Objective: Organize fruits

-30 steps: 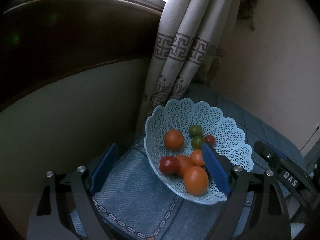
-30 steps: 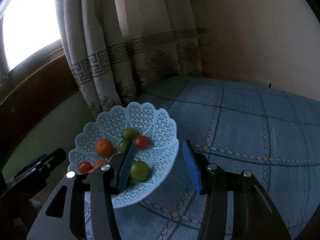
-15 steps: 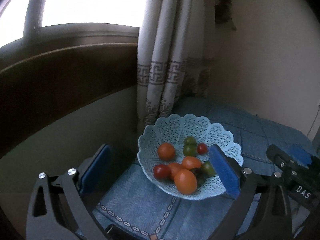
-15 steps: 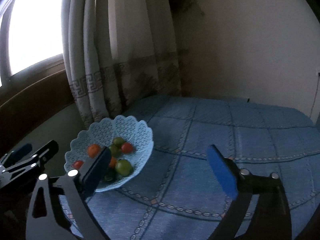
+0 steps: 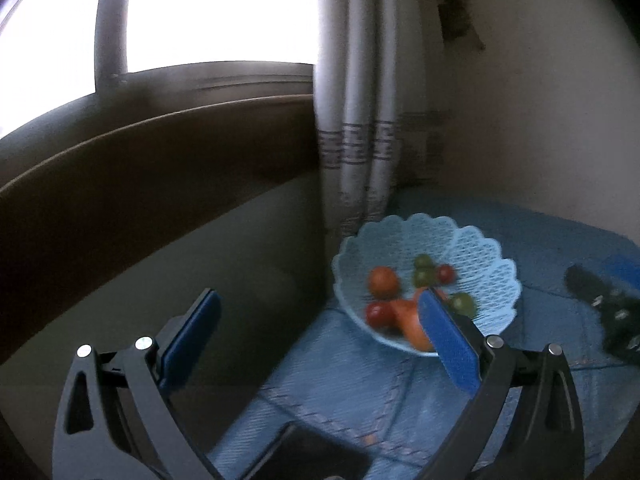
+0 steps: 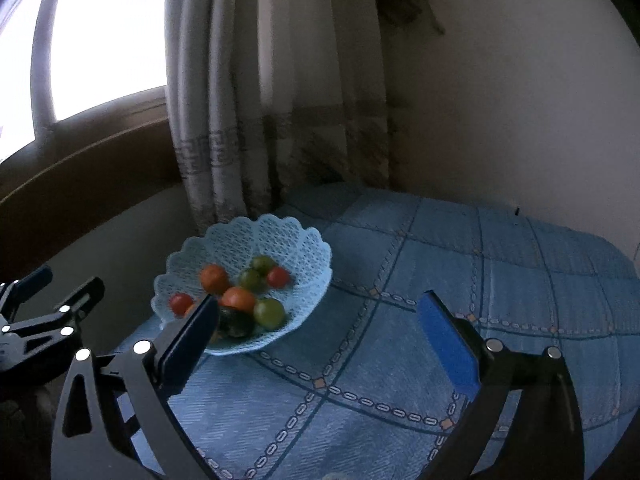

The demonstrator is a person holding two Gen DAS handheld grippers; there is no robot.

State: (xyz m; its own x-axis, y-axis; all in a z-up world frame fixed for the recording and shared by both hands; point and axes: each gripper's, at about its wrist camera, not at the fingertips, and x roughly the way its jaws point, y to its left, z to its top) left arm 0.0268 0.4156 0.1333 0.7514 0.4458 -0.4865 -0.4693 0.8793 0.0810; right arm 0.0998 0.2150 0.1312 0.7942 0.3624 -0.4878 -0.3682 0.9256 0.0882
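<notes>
Lace-pattern basket [image 6: 304, 248] w/ fruits [image 6: 236, 298] sits on blue quilted bed [image 6: 500, 280] by curtain [image 6: 256, 120]. Left gripper [image 5: 320, 340] & right gripper [image 6: 320, 328] both spread wide, holding nothing. Only right view shows dark green fruit [image 6: 236, 323]; left view blurred.

Home bedrm: quilted bed [image 6: 500, 280], curtain [image 6: 256, 112], window [image 6: 108, 36].

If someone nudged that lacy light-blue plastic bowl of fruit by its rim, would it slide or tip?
The lacy light-blue plastic bowl looks thin and perforated, so probably light, and its rim may flex. It flares wide from a narrow base on the blue quilted cloth, so it might tip. The round fruits would likely roll.
</notes>
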